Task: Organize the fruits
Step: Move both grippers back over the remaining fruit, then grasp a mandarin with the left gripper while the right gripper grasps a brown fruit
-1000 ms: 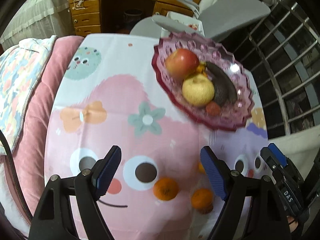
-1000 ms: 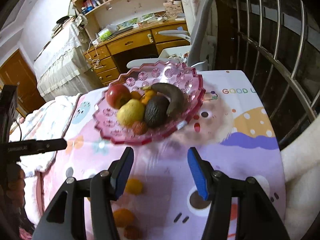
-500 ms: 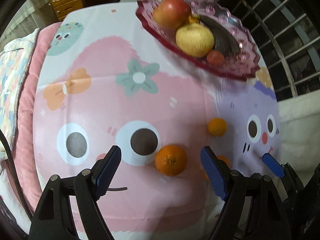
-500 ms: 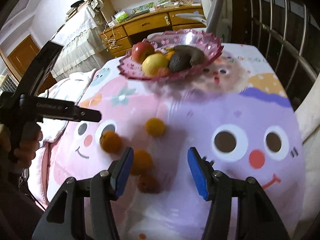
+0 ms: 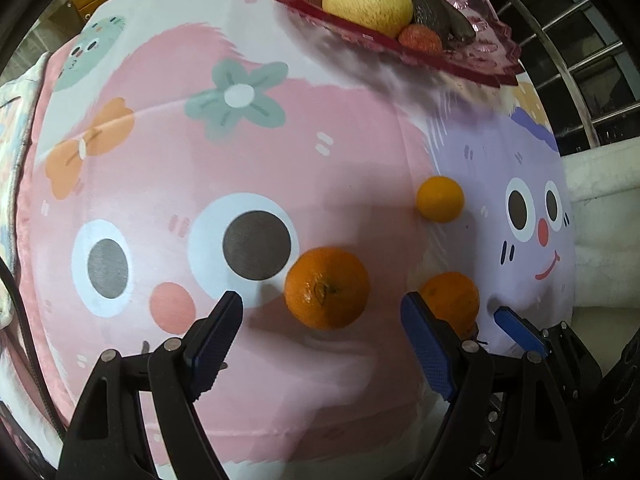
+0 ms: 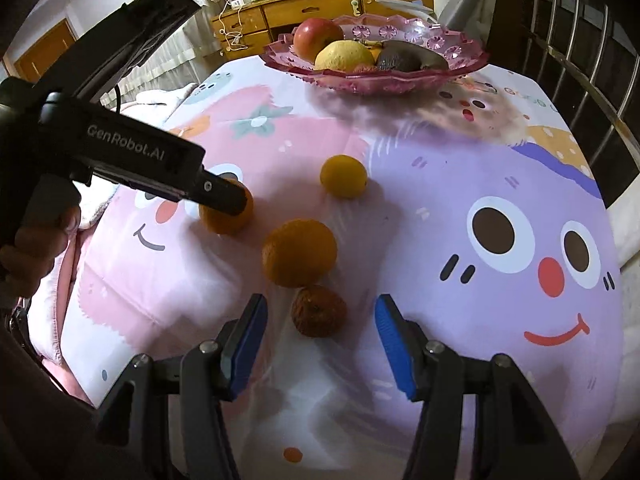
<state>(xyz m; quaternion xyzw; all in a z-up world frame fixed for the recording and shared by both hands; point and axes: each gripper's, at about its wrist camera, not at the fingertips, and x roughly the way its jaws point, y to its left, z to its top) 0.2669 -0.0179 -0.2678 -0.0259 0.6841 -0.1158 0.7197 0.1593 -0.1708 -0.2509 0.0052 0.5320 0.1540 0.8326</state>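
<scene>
a: what is the left gripper [image 5: 322, 332] doing in its own view?

b: its jaws are standing wide apart, holding nothing. a large orange [image 5: 327, 288] is lying on the tablecloth [image 5: 280, 152] just in front of the gap, near the lower centre of the frame, not touching the pads.

a: and the other fruits in that view?

b: a second orange [image 5: 454, 300] is sitting at the lower right, partly hidden behind the right blue pad. a smaller yellow-orange citrus [image 5: 440, 199] is lying higher, at the right of centre. the pink glass dish [image 5: 480, 56] is showing along the top edge, and it is carrying a yellow pear-like fruit [image 5: 368, 0] and a small red fruit [image 5: 420, 38].

a: what is the right gripper [image 6: 320, 350] showing?

b: it is also gaping open and is empty. a small brown wrinkled fruit [image 6: 319, 311] is lying between its pads in the lower centre, and i cannot tell what kind it is. it is touching, or almost touching, the orange [image 6: 299, 252] just above it. the citrus [image 6: 343, 176] is lying above the centre, and the dish [image 6: 400, 80] with a red apple [image 6: 318, 38] is standing at the top. the left gripper [image 6: 224, 196] is reaching in from the left of the frame, covering part of the large orange [image 6: 226, 216].
</scene>
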